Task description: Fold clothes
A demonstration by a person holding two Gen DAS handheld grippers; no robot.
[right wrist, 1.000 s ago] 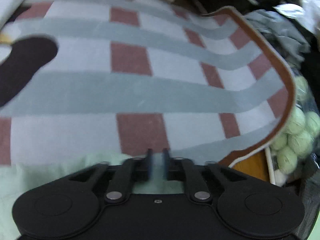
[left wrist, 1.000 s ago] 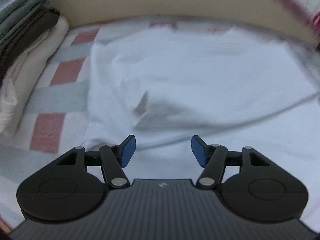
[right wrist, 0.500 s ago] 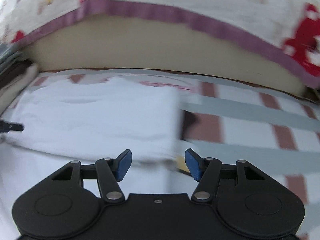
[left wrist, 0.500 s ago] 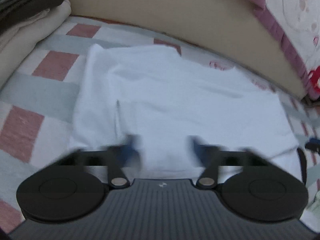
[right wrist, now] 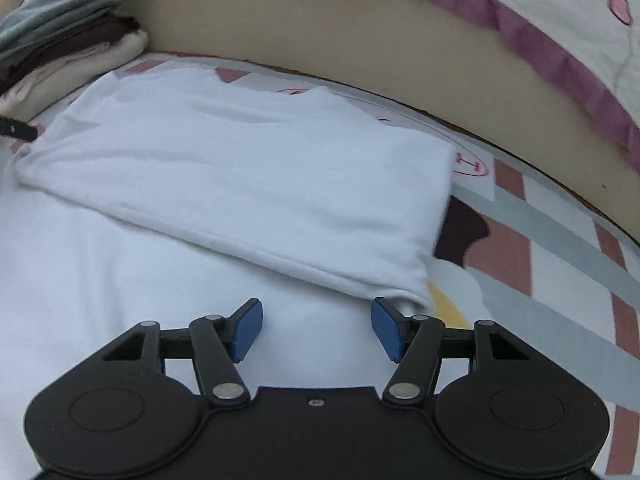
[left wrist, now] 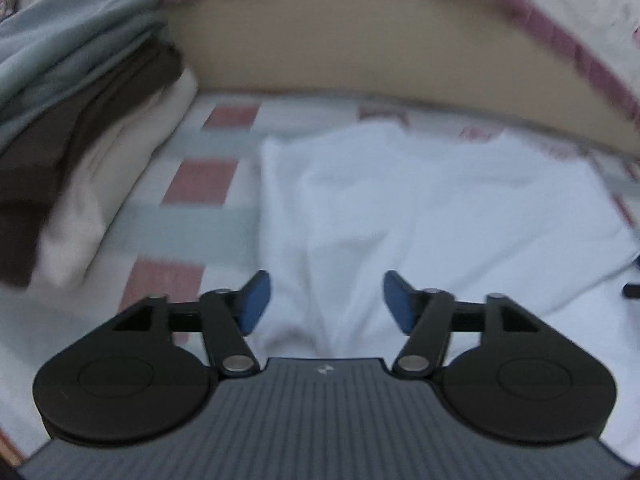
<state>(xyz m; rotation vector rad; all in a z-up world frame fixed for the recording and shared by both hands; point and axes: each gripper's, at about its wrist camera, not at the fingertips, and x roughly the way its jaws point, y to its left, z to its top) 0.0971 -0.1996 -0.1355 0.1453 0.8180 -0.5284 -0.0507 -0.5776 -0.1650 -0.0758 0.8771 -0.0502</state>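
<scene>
The white garment (right wrist: 240, 168) lies half folded across the middle of the frame on the checked blanket (right wrist: 560, 248), and the left gripper (left wrist: 326, 300), whose jaws have just been opening, and the right gripper (right wrist: 316, 326) both hang empty over it, probably to let the fold settle.

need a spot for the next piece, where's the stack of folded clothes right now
The stack of folded clothes sits at the far left in both wrist views, on the checked blanket against the beige headboard, just left of the white garment.
</scene>
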